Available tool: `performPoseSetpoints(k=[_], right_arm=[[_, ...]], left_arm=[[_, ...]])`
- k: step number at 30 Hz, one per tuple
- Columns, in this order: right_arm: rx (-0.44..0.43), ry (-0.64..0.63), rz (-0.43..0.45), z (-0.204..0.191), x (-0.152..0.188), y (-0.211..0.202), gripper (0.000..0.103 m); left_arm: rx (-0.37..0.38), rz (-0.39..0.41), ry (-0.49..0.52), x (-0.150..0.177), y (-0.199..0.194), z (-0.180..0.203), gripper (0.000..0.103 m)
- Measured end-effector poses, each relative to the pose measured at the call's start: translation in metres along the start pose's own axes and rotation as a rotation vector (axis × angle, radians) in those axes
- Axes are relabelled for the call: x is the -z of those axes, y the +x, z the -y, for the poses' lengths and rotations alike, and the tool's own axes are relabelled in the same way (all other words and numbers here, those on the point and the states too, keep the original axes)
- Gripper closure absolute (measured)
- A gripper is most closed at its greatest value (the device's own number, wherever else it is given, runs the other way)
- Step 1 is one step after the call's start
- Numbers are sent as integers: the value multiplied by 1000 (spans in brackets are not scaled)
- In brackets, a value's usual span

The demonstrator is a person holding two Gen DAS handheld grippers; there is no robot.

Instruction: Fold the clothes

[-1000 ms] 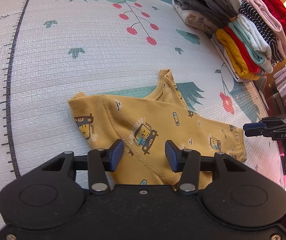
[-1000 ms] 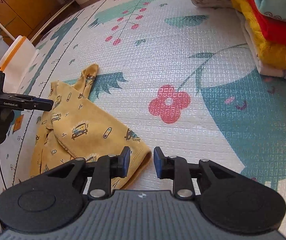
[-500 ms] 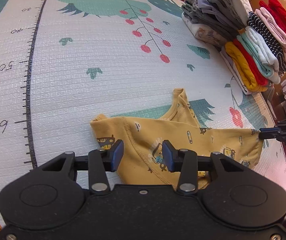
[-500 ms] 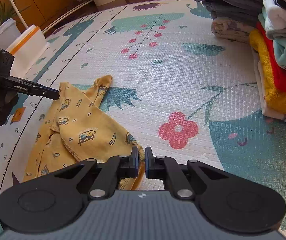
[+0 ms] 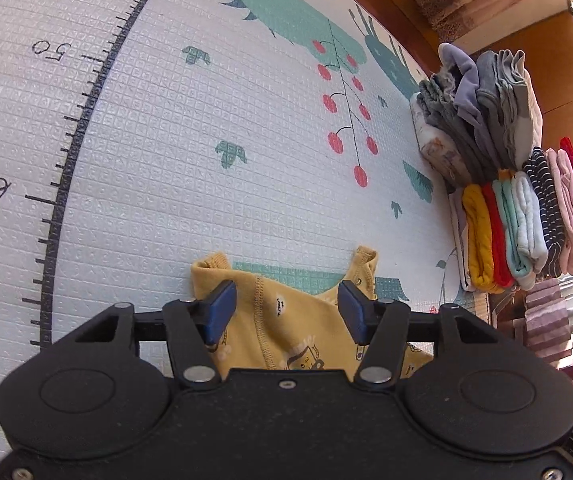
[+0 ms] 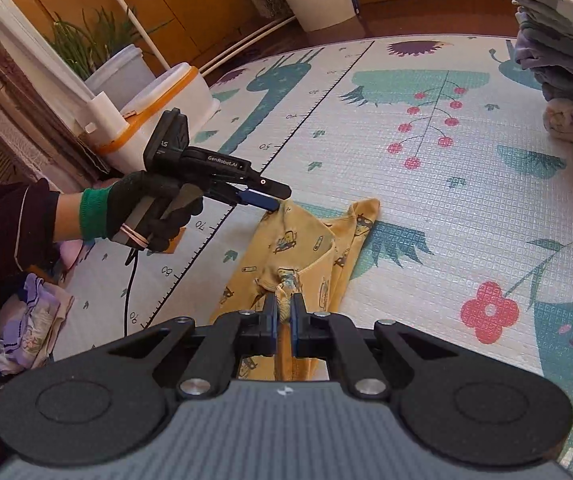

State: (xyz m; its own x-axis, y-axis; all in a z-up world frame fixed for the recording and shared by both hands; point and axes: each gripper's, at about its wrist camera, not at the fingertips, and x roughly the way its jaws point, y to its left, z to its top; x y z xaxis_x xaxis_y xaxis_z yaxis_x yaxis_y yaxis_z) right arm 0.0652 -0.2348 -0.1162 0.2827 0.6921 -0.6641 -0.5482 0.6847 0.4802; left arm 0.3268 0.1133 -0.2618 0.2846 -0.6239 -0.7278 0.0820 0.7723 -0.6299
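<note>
— On the play mat (image 6: 426, 208), at six o'clock: yellow shirt (image 6: 298, 248), soft, limp.
— Right hand-held gripper (image 6: 284, 310) pinches its hem; left hand-held gripper (image 5: 284, 310) spread (above the shoulder). Take the seams.

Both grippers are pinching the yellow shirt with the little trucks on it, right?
Not quite. Only the right gripper is pinching the yellow shirt with the little trucks; the right wrist view shows fabric clamped between its fingers. In the left wrist view, the left gripper is wide open over the shirt.
</note>
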Motion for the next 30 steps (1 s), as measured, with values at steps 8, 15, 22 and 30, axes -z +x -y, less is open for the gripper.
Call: performPoseSetpoints(k=[8, 15, 22, 30], right_arm=[[-146, -86, -88, -52, 4, 29, 95], [-236, -170, -195, -87, 20, 67, 95], [-244, -238, -326, -103, 48, 109, 95], [-173, -287, -397, -107, 64, 124, 95]], left_arm=[[-19, -9, 21, 0, 0, 5, 48], [-12, -15, 10, -1, -1, 1, 48], [-1, -19, -10, -3, 0, -1, 48], [-10, -31, 25, -3, 0, -1, 48]])
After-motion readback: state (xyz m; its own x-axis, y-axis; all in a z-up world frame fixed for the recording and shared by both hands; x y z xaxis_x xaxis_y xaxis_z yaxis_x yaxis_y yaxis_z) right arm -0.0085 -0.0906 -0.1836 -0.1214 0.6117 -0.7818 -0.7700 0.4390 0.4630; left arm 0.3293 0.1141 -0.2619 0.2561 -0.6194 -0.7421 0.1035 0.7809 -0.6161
